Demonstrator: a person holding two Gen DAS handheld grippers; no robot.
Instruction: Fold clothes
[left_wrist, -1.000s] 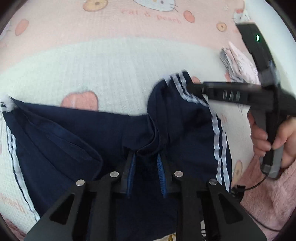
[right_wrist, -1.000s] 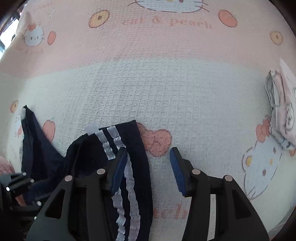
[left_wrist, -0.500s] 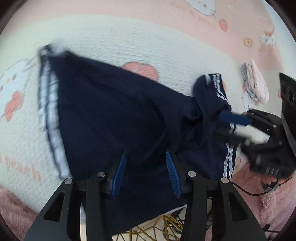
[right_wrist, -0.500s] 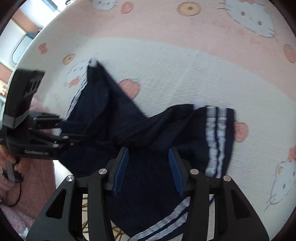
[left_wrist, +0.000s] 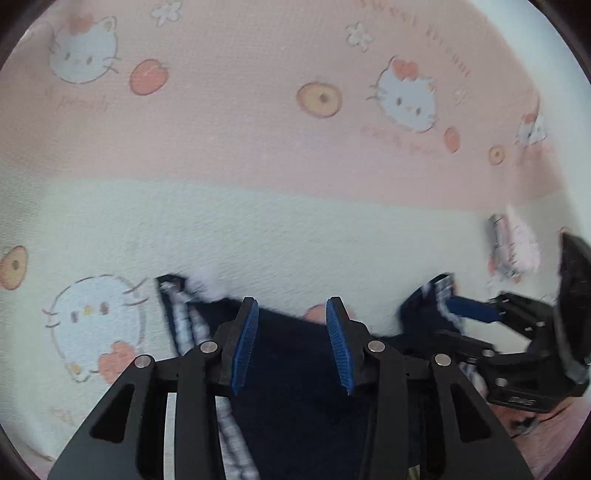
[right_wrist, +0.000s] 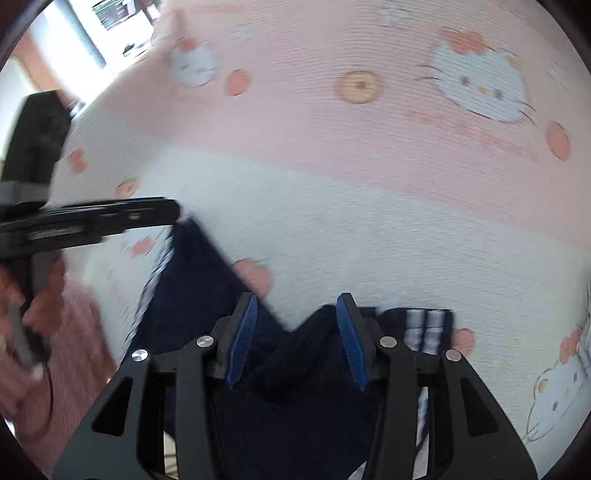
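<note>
Navy shorts (left_wrist: 295, 406) with white side stripes (left_wrist: 181, 325) lie spread on the cat-print bedspread (left_wrist: 258, 229). My left gripper (left_wrist: 291, 343) hovers over the shorts. Its jaws are closing, and the blue pads stand apart with cloth only beneath them, not pinched. In the right wrist view the shorts (right_wrist: 192, 295) fill the lower middle, with a striped hem (right_wrist: 424, 325) at the right. My right gripper (right_wrist: 295, 343) is open above a crumpled fold. The right gripper (left_wrist: 456, 325) shows at the left view's right edge, and the left gripper (right_wrist: 162, 216) at the right view's left.
A folded pink-and-white garment (left_wrist: 513, 243) lies on the bedspread to the right. A hand (right_wrist: 40, 306) holds the left gripper's handle over pink fleece (right_wrist: 81, 343). Beyond the bed's far left corner, bright room furniture (right_wrist: 110, 22) shows.
My left gripper let go of the navy cloth and its jaws spread. Both grippers lifted and swung, so the shorts now sit lower in both views, lying flatter.
</note>
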